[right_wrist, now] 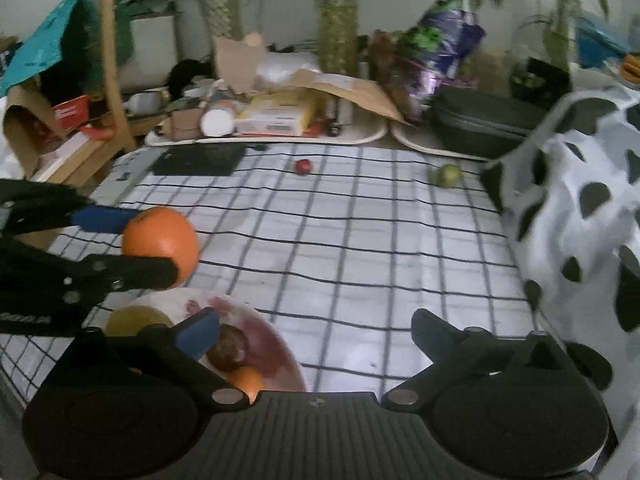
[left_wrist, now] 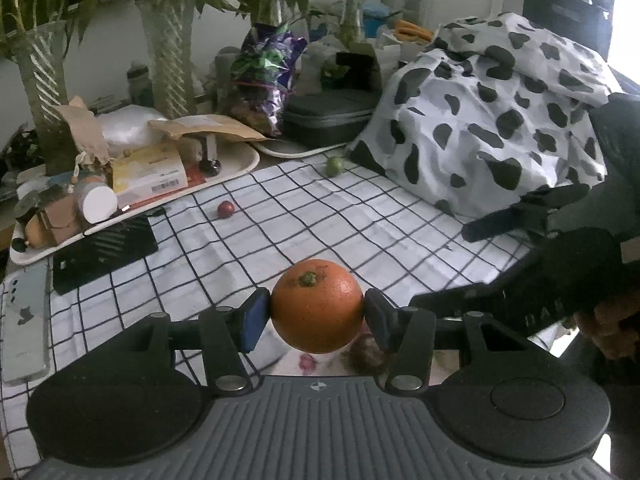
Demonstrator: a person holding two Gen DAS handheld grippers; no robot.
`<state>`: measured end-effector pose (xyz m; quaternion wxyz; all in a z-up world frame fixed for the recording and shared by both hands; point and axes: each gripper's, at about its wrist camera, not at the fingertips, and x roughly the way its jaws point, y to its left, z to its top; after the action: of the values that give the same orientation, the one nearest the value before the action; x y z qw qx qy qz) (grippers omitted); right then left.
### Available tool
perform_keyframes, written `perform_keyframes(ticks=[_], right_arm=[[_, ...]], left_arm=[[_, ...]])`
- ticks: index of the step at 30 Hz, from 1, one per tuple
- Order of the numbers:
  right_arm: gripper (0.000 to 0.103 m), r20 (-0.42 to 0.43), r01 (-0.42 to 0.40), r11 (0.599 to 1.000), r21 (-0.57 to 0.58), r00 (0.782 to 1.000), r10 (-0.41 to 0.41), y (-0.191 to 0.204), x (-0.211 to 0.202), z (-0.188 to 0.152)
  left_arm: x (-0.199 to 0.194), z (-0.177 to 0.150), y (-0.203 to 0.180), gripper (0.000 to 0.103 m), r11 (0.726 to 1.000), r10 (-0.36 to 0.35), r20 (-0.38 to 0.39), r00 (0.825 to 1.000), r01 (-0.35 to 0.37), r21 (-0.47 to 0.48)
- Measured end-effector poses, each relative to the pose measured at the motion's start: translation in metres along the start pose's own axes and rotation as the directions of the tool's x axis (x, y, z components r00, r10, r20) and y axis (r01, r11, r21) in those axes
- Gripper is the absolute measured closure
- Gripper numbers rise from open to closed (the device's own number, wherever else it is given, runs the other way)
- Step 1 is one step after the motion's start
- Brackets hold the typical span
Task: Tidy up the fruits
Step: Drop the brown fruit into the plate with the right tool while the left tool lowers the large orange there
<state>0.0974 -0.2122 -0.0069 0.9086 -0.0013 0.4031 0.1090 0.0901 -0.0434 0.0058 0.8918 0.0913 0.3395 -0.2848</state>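
My left gripper point(left_wrist: 316, 316) is shut on a large orange point(left_wrist: 316, 306), pads pressing on both its sides, held above a white bowl point(left_wrist: 286, 362) with pink stains. The right wrist view shows the same orange point(right_wrist: 160, 236) in the left gripper point(right_wrist: 154, 242), above the bowl's point(right_wrist: 282, 346) far left edge. In the bowl lie a dark brown fruit point(right_wrist: 228, 348), a small orange fruit point(right_wrist: 246, 380) and a yellow fruit point(right_wrist: 136, 318). My right gripper point(right_wrist: 310, 328) stands wide open with nothing between its fingers, its left pad over the bowl. A small red fruit point(right_wrist: 304, 166) and a green fruit point(right_wrist: 449, 175) lie far back on the checked cloth.
A cow-patterned cloth heap point(left_wrist: 500, 112) fills the right side. Two white trays of clutter point(left_wrist: 140, 184) and a black case point(left_wrist: 328, 116) line the back, with vases of plants behind. A black pad point(left_wrist: 104, 252) and a phone point(left_wrist: 24, 308) lie at the left.
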Motion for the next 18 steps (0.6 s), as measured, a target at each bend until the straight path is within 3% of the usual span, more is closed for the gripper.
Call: perform_keyframes(ticks=[18], right_arm=[[0.000,0.032,0.073,0.986,0.153,0.996,-0.079,-0.039,-0.035,-0.031]], left_arm=[[0.010,-0.020,-0.059,0.053,0.989,-0.113,-0.106,0.988,0.122,0.084]])
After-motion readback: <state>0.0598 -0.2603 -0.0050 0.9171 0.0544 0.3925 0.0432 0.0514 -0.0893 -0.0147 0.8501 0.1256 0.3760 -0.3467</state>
